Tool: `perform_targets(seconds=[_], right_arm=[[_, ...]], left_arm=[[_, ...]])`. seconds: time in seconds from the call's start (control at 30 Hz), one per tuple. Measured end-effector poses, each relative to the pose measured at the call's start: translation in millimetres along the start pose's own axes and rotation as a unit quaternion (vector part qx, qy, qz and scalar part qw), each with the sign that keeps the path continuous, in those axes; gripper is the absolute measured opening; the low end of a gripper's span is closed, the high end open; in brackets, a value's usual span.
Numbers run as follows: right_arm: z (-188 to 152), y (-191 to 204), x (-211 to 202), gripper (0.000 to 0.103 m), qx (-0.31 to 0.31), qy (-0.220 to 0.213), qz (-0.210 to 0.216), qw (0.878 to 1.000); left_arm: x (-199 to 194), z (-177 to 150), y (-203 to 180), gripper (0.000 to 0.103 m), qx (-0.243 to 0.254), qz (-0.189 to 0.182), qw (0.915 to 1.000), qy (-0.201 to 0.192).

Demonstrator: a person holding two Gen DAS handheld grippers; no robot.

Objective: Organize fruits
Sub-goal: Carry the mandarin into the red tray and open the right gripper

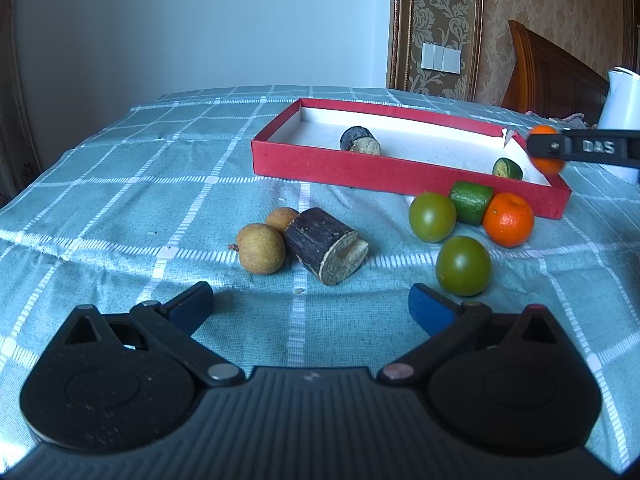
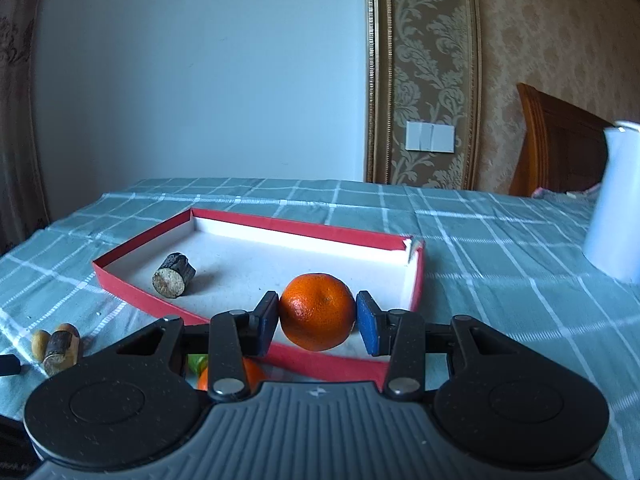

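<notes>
My right gripper (image 2: 317, 322) is shut on an orange tangerine (image 2: 317, 311) and holds it over the near right corner of the red box (image 2: 128, 284); it also shows in the left wrist view (image 1: 546, 155). My left gripper (image 1: 310, 308) is open and empty, low over the cloth. In front of it lie two brown longans (image 1: 261, 248), a dark sugarcane piece (image 1: 326, 246), two green tomatoes (image 1: 463, 266), a green cylinder piece (image 1: 471, 202) and a second tangerine (image 1: 508, 220). The box (image 1: 320, 166) holds a sugarcane piece (image 1: 360, 140) and a green piece (image 1: 507, 169).
A white jug (image 2: 614, 200) stands at the right on the green checked tablecloth (image 1: 120, 200). A wooden headboard (image 2: 556, 140) and wallpapered wall are behind. The table's left edge drops away near the curtain.
</notes>
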State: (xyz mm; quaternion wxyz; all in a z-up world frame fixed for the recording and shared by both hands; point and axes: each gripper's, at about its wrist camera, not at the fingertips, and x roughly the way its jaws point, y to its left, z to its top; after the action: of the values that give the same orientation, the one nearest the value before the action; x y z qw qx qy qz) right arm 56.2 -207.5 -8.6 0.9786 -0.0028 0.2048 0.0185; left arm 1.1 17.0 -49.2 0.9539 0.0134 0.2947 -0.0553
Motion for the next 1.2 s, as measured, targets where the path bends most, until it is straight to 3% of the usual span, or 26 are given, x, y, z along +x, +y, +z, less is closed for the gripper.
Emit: perform_targets(seconds=[0.73,1.2], right_arm=[[16.9,26.3,93.4,0.041,-0.044,0.065,0.005,0.997],[14.2,29.4,101.8,0.041,-0.05,0.074,0.005,0.996]], left_arm=[[-0.8,0.0,0.1,0.103,-0.002,-0.001,1.0,-0.001],[-0.8,0.0,-0.1,0.103,-0.002,-0.002,1.0,-0.001]])
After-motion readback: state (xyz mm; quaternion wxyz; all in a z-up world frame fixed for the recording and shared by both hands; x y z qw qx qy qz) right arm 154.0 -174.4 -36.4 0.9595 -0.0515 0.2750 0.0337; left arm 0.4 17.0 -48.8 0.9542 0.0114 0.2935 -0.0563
